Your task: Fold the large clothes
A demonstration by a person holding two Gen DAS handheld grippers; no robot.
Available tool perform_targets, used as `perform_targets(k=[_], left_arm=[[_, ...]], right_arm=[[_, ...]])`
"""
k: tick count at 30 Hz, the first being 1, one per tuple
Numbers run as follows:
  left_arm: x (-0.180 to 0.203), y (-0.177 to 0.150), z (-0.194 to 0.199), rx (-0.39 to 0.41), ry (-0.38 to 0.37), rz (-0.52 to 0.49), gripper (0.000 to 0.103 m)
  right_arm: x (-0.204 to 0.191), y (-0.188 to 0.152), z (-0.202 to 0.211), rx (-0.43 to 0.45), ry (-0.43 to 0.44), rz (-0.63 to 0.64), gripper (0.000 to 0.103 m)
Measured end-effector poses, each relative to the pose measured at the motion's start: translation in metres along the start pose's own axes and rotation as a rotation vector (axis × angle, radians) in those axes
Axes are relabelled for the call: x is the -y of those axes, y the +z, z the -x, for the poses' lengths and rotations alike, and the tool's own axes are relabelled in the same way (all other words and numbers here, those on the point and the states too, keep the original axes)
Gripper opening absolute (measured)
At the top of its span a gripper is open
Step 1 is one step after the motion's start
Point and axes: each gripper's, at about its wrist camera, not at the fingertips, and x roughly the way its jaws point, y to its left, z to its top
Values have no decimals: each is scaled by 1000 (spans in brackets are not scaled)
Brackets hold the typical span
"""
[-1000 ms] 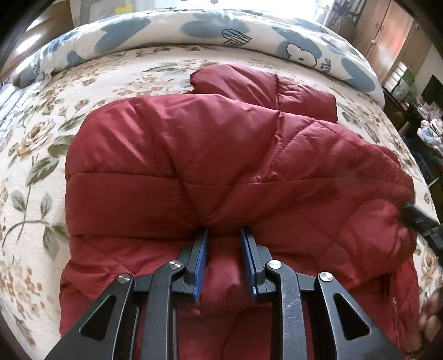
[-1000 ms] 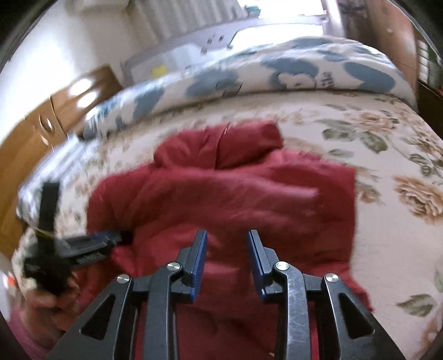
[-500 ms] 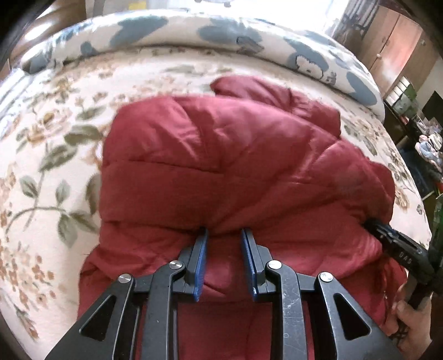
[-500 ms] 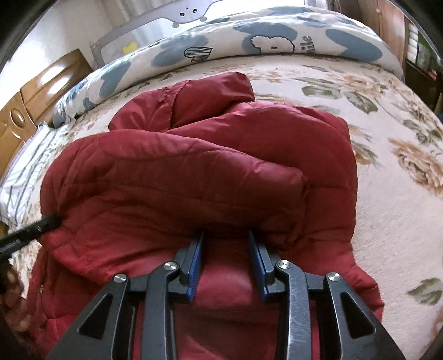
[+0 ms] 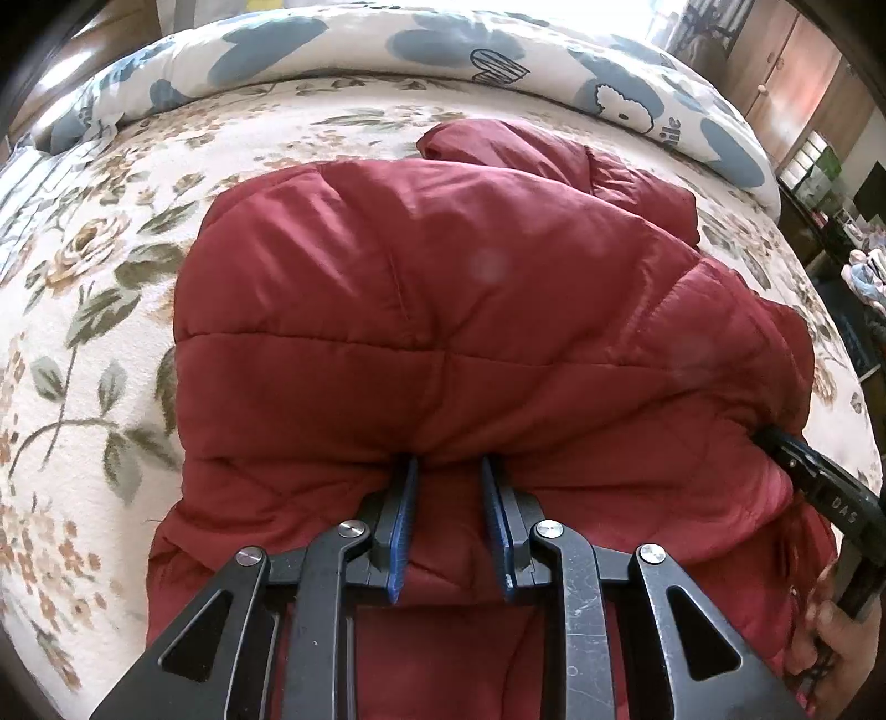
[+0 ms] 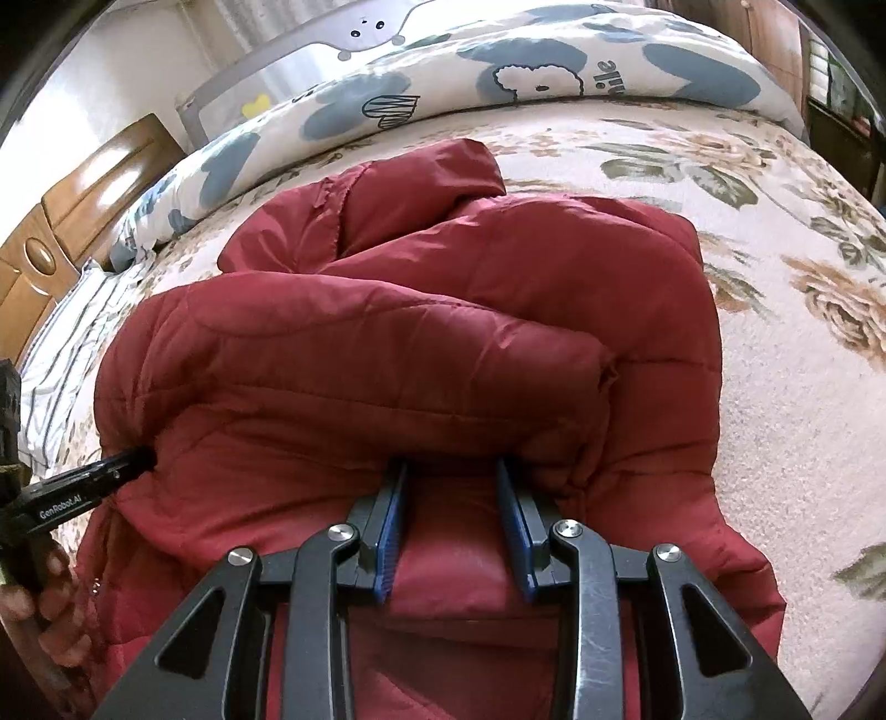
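Nearest the left wrist camera, the left hand-held gripper (image 5: 447, 471) was clamped on a bunched fold of the red puffer jacket (image 5: 443, 310), its blue-padded fingers (image 5: 403, 515) pressed against the quilted cloth on either side. At the right edge of that view the right hand-held gripper (image 5: 775, 437) reached in from the side, its tips buried in the jacket's edge, with a hand (image 5: 841, 637) wrapped round its handle.

In the right wrist view the right hand-held gripper (image 6: 451, 471) likewise pinched a thick ridge of the jacket (image 6: 443, 332) between its blue pads (image 6: 512, 515) — the fabric filled the gap between them. At the left edge the left hand-held gripper (image 6: 141, 457) met the jacket's side, and a hand (image 6: 33, 598) showed below it.

The jacket lay folded over on itself on the bed, a padded upper layer rolled over the lower one, with a sleeve or collar part (image 6: 421, 183) sticking out at the far end. Under it spread a cream bedspread (image 5: 99, 310) printed with roses and leaves. Beyond that, along the far side of the bed, lay a rolled duvet (image 5: 387, 50) — white with blue patches and cartoon drawings. Farther off, a wooden headboard (image 6: 72, 210) stood at the left of the right wrist view, and wooden cupboards (image 5: 786, 72) at the right of the left wrist view.
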Motion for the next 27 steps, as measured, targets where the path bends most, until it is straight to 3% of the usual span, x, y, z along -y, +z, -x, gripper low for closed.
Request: perform_targets(k=[3, 6, 11, 27], left_arm=[[1, -1, 13, 14, -1, -8, 24], [-3, -7, 29, 32, -19, 5, 27], [-14, -29, 65, 79, -21, 18, 44], [-60, -118, 127, 46, -3, 114, 47]], right_arm=[[2, 0, 12, -4, 17, -17, 34], [3, -3, 32, 10, 26, -23, 45], [6, -19, 59, 18, 38, -24, 51], [19, -85, 115, -1, 87, -47, 61]])
